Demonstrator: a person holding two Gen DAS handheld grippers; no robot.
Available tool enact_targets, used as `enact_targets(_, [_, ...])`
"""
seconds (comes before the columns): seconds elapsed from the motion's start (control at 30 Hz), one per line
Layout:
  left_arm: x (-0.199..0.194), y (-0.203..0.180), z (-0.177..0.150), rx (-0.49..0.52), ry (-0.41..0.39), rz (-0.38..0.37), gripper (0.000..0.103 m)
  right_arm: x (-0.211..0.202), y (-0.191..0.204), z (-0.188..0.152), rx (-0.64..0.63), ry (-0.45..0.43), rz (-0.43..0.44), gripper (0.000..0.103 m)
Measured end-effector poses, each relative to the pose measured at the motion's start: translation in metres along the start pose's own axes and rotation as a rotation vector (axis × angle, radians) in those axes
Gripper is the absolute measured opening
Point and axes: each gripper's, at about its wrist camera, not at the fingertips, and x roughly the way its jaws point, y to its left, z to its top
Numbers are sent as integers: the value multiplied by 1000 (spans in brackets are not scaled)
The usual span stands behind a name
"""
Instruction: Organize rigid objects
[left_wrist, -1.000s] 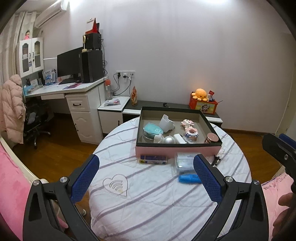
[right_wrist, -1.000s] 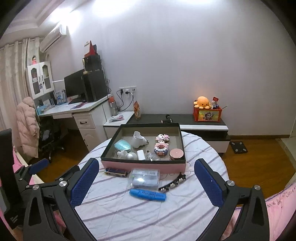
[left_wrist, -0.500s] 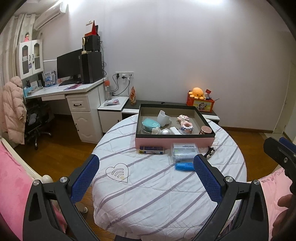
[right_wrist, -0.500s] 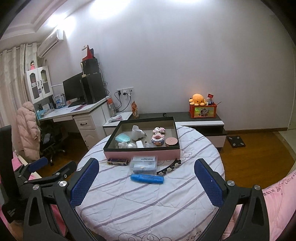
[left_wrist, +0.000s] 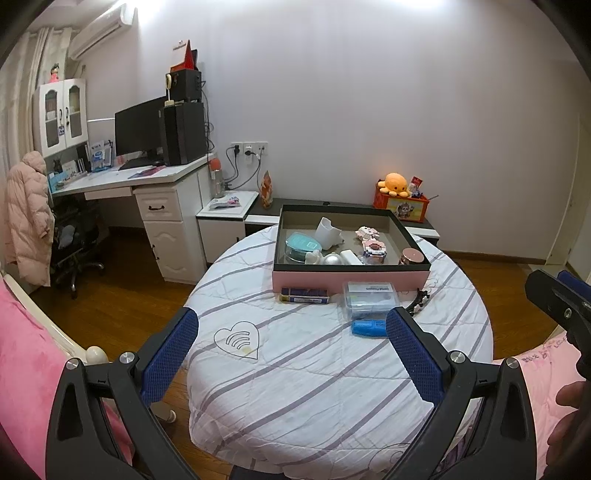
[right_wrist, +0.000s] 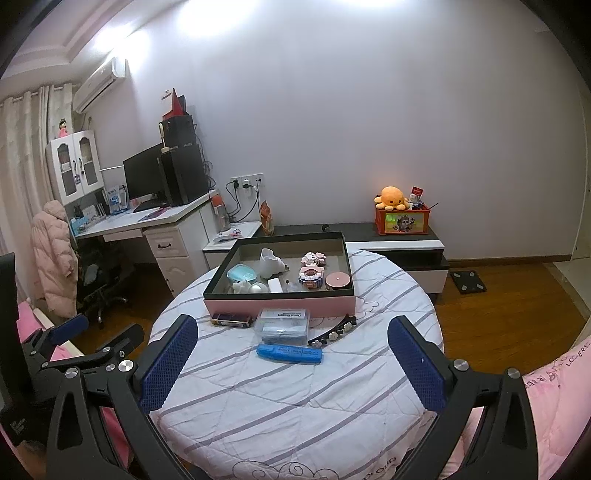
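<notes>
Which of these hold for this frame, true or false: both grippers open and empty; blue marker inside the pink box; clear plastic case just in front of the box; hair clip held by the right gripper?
1. The left gripper and right gripper are open and empty. True.
2. The blue marker lies inside the pink box. False: it lies on the table, outside the box.
3. The clear plastic case sits just in front of the box. True.
4. The right gripper holds the hair clip. False: it lies on the table.

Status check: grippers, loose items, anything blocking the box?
Left gripper and right gripper open, empty, above the table. Blue marker, clear case, dark box, hair clip outside pink box. Nothing in the way.
</notes>
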Motion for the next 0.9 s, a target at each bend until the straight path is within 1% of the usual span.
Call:
enact_targets(0.4, [7, 6, -3, -3, 16, 8, 103, 11, -2, -2, -18, 27, -12, 103])
enact_targets(0.7, [40, 16, -12, -15, 72, 16, 103, 36, -8, -9, -27, 90, -32, 103])
enact_targets(0.9, [65, 13, -17, -10, 116, 13, 103, 64, -15, -17, -24, 151, -45, 103])
